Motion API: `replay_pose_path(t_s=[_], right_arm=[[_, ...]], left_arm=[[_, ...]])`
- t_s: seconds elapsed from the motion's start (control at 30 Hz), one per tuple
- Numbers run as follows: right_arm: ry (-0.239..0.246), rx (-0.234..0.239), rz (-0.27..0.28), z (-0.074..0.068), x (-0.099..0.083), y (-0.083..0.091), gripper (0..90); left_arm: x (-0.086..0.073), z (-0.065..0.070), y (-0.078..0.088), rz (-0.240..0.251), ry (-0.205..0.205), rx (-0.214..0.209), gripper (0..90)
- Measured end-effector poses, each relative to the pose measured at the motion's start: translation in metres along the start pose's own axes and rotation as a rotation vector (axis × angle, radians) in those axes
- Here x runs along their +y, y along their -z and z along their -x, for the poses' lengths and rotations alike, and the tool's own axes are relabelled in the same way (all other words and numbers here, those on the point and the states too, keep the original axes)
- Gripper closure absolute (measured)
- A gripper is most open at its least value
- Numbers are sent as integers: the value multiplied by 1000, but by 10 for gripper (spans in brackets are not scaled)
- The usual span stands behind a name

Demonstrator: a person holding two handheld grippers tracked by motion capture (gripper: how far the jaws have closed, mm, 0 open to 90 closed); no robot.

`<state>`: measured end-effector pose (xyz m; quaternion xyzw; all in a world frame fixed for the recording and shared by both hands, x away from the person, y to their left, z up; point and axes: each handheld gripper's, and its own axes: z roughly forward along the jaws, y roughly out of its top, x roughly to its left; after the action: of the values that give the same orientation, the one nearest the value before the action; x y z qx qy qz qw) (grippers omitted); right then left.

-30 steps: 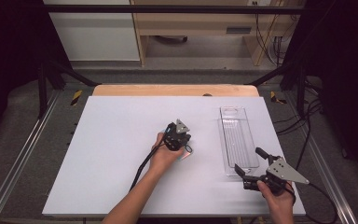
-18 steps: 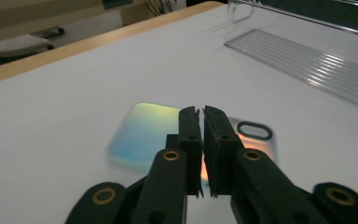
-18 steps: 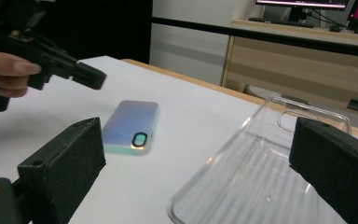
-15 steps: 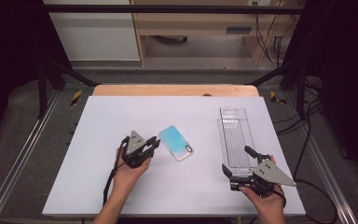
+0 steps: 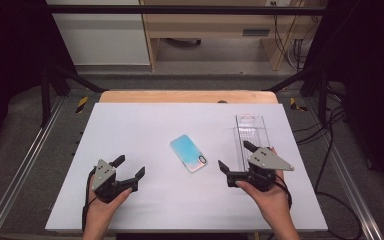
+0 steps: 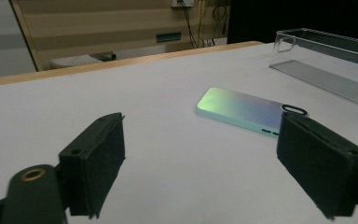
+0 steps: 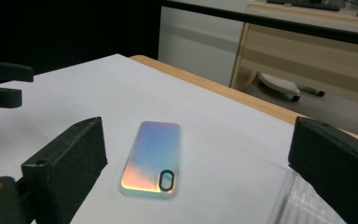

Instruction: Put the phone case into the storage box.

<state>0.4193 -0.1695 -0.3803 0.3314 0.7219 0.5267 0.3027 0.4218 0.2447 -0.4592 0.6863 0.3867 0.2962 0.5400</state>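
An iridescent blue-pink phone (image 5: 190, 153) lies flat in the middle of the white table (image 5: 145, 125), camera end toward me. My left gripper (image 5: 129, 166) rests at the front left, well apart from the phone (image 6: 242, 112). Its jaws have just been opening and stand open with nothing between them (image 6: 209, 172). My right gripper (image 5: 235, 155) hovers just right of the phone (image 7: 151, 158), pointing at it. Its jaws have just been closing a little but are still open, and the phone lies ahead of the pads, untouched.
A clear plastic tray (image 5: 251, 135) lies lengthwise at the table's right, just behind my right hand, and it also shows far right (image 6: 326, 60). The wooden table edge (image 5: 190, 96) runs along the back. Cables trail on the floor to the right.
The left gripper let go of the phone, opened, and drew back to the front left. The phone now lies alone mid-table. The right gripper rose and moved left toward the phone.
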Motion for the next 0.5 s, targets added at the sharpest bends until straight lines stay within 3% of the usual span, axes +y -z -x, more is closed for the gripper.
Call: replay_pose_path(t_s=[0.1,0.27,0.5], right_arm=[[26,6,-40,-5,11,-13,43],[23,24,-109,-11,23,-42,40],[3,73,-217,-21,19,-84,43]], left_arm=[[-5,-4,3,33,13,2,110],[-8,-4,3,39,9,-7,65],[-9,-6,3,45,18,-19,49]])
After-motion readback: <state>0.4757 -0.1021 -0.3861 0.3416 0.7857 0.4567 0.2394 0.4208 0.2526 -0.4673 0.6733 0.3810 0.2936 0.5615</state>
